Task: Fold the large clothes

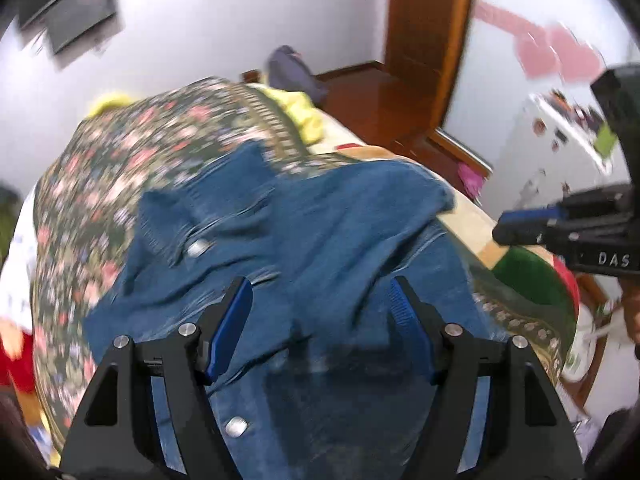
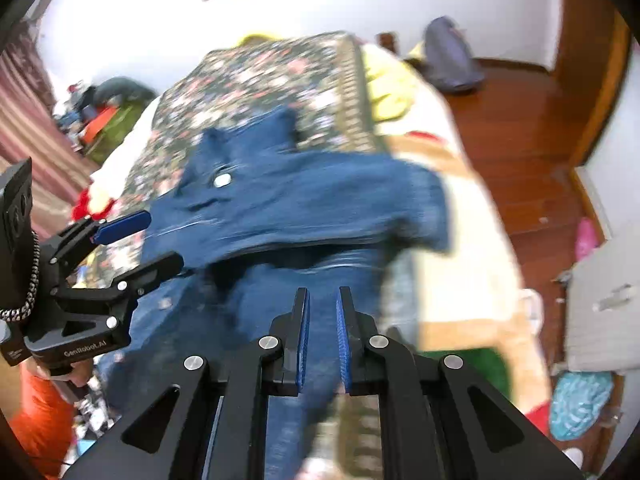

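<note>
Denim jacket point(image 1: 304, 240) is lying crumpled across the flowered bedspread point(image 1: 132, 152), dead centre in both wrist views, collar end up around 12 o'clock. My left gripper point(image 1: 320, 292) is spread wide over the denim with nothing between its fingers; my right gripper point(image 2: 322, 300) has its pads nearly together, and as far as I can tell there's no cloth pinched in there. Everything's smeared with blur, so take the details loosely. What worries me: the jacket's bunched in layers, so if I grab now I could easily catch two thicknesses and drag the whole heap instead of lifting one edge. The right side also sits near the bed edge at 3 o'clock, so a sloppy pull could slide it onto the wood floor point(image 2: 520, 128). Counts: one jacket, two grippers, two metal snaps showing in the left view, one yellow garment point(image 1: 300, 112) behind.
</note>
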Tool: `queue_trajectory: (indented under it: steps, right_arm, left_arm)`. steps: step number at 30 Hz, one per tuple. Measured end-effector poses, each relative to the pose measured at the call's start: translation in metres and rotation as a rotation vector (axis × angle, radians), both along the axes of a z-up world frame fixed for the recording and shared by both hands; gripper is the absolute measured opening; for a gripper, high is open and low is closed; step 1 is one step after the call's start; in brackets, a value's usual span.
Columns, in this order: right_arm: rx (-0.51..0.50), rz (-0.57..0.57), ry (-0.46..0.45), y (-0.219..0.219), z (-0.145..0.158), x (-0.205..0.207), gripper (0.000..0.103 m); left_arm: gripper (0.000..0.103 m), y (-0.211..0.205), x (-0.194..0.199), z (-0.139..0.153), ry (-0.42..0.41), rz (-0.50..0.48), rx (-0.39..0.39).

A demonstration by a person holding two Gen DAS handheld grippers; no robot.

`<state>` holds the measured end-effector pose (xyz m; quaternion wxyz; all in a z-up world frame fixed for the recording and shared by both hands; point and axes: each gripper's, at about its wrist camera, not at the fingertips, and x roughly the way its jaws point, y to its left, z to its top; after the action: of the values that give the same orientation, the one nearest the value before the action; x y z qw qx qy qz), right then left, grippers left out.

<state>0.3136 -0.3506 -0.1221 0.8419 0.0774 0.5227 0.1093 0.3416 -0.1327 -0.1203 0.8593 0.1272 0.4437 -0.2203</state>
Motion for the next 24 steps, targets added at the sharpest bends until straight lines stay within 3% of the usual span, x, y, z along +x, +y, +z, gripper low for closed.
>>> queue_trajectory:
  steps: [5,12,15,16,17,22,24]
  right_arm:
    - [0.014,-0.075,0.024,-0.043,-0.013,-0.006,0.009]
    - [0.028,-0.101,0.081,-0.058,-0.044,-0.006,0.009]
    - [0.050,-0.095,0.096,-0.056,-0.055,-0.003,0.009]
    - [0.057,-0.090,0.100,-0.052,-0.059,0.000,0.009]
    - [0.057,-0.086,0.098,-0.050,-0.061,0.003,0.009]
    - [0.058,-0.049,0.074,-0.033,-0.062,0.018,0.009]
    - [0.075,-0.031,0.065,-0.024,-0.061,0.026,0.009]
  left_arm:
    - [0.070,-0.061,0.017,-0.016,-0.011,-0.103,0.083]
    - [0.066,-0.116,0.037,-0.069,0.033,-0.208,0.238]
    - [0.050,-0.121,0.034,-0.071,-0.016,-0.222,0.239]
    - [0.026,-0.122,0.030,-0.067,-0.066,-0.212,0.256]
    - [0.010,-0.123,0.029,-0.064,-0.106,-0.191,0.291]
    - [0.007,-0.100,0.039,-0.036,-0.143,-0.118,0.216]
    - [0.007,-0.080,0.044,-0.015,-0.161,-0.077,0.151]
